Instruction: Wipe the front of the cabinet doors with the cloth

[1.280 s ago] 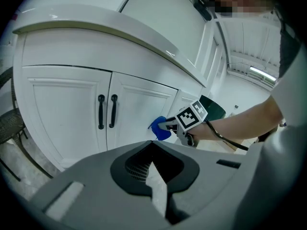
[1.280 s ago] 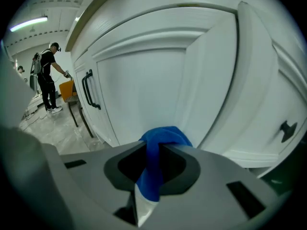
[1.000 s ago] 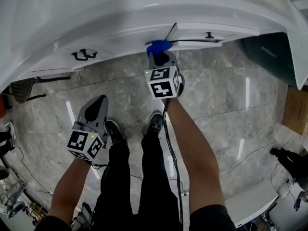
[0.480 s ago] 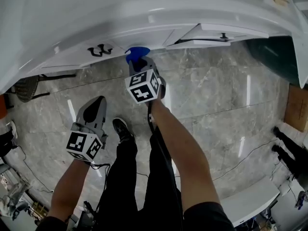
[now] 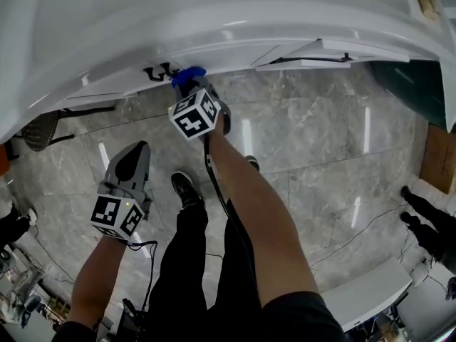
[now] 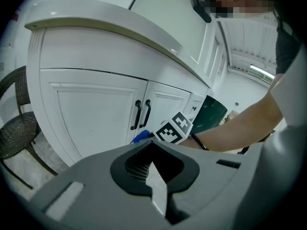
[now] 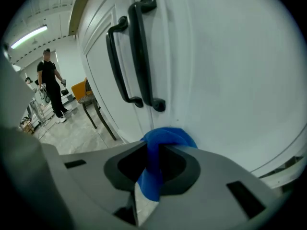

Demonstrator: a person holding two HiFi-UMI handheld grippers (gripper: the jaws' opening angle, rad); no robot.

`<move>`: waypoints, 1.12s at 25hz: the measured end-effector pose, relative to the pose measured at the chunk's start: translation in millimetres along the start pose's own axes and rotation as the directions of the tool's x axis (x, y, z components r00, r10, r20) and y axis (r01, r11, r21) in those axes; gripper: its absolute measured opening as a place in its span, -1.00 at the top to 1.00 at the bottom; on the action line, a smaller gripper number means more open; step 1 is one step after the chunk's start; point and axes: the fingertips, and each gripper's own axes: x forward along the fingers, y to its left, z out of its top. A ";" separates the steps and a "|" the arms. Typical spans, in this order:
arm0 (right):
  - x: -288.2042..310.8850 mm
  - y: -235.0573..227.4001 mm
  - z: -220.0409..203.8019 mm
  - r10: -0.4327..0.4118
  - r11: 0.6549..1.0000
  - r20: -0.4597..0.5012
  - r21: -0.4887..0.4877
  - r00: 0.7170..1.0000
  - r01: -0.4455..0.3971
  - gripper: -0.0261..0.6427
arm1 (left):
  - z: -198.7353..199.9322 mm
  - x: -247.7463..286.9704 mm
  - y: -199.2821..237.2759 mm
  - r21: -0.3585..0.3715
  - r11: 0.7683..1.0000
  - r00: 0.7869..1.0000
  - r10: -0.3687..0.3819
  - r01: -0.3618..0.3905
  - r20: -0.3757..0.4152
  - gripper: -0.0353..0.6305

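Cloth [image 7: 165, 140], blue and bunched, sits pinched in the right tool [image 7: 154, 172], whose jaws are clenched on it so that a rounded wad pokes out past the tips. Holding it that way probably lets soft fabric meet the paint rather than hard plastic. The wad presses against the white cabinet door [image 7: 230, 80] just below the lower feet of the two dark handles [image 7: 136, 51], to the right of the seam between the paired doors. The arm reaches far forward and the tool points straight at the panel, which suits pushing the cloth flat while it is drawn across. The spot close under the handles looks like a tight one, where the wad has to work round the fittings. The left tool [image 5: 122, 187] hangs low on the near left, well apart from the cabinet, its jaws closed together on nothing. It seems parked there because wiping needs only one arm, and this keeps it clear of the stroke. Further right along the cabinet front, another door [image 5: 313, 52] appears to stand ajar. A wicker chair [image 5: 39, 130] stands at the far left on the grey marble floor [image 5: 320, 148], beside the cabinet's end.
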 end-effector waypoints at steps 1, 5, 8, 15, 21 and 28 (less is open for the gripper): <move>0.3 -3.6 -3.0 0.002 1.000 -0.007 -0.002 1.000 -0.002 0.75 | -1.3 1.0 1.0 -0.006 1.000 1.000 0.005 -0.005 -0.001 0.90; -4.6 -30.7 -18.0 -0.021 0.999 -0.016 0.046 1.000 0.022 0.75 | -5.3 12.2 -4.0 -0.035 0.999 1.000 0.009 -0.009 -0.001 0.90; -12.2 -59.3 -26.1 -0.047 0.995 -0.008 0.089 0.999 0.047 0.75 | -8.9 25.8 -13.3 -0.050 0.999 1.000 0.014 -0.014 -0.001 0.90; -46.9 -135.3 -62.8 -0.137 0.987 -0.035 0.085 0.990 0.139 0.75 | -10.2 58.1 -59.5 -0.060 0.998 1.000 -0.005 0.004 -0.020 0.90; -82.8 -183.7 -90.2 -0.169 0.982 -0.064 0.075 0.983 0.174 0.75 | 4.8 83.9 -101.2 -0.063 0.998 1.000 -0.025 0.024 -0.015 0.90; -96.1 -164.9 -99.6 -0.148 0.985 -0.060 0.079 0.987 0.153 0.75 | 2.2 87.4 -107.8 -0.071 0.997 0.999 -0.018 0.015 -0.035 0.90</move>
